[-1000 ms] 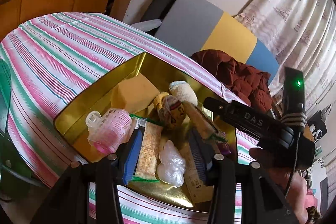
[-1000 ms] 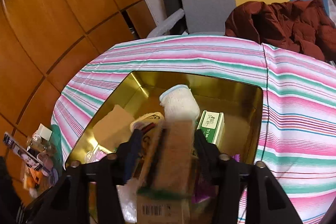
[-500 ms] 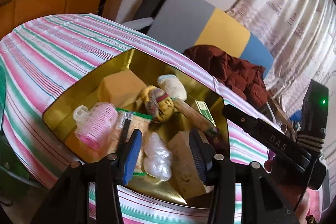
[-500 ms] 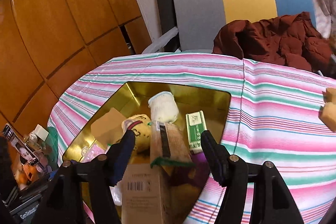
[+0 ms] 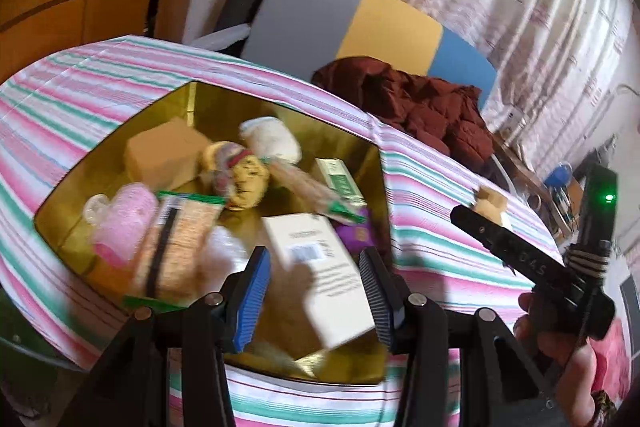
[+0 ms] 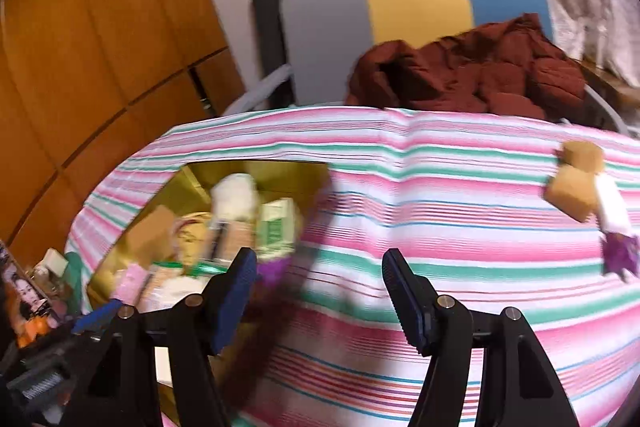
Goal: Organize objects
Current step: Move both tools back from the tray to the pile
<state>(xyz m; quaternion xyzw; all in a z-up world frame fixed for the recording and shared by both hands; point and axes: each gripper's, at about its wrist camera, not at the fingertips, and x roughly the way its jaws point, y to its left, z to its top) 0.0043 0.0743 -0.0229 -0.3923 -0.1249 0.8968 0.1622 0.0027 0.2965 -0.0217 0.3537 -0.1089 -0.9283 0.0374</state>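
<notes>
The right gripper (image 6: 316, 291), earlier closed around the white box (image 5: 324, 275), now hangs empty over the striped counter (image 6: 440, 187); the box lies in the gold tray (image 5: 280, 103).

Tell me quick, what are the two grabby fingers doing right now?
Left gripper: open, holding nothing, over the gold tray.
Right gripper: open, holding nothing, over the striped tablecloth.

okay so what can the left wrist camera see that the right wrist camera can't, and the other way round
Only the left wrist view shows the white barcode box in the tin and the right hand-held gripper with the hand holding it.

Only the right wrist view shows the clutter beside the table, including a printed portrait, and the purple-wrapped item on the cloth.

Both show the gold tin, the striped tablecloth, the green box, the tan blocks and the red jacket.
</notes>
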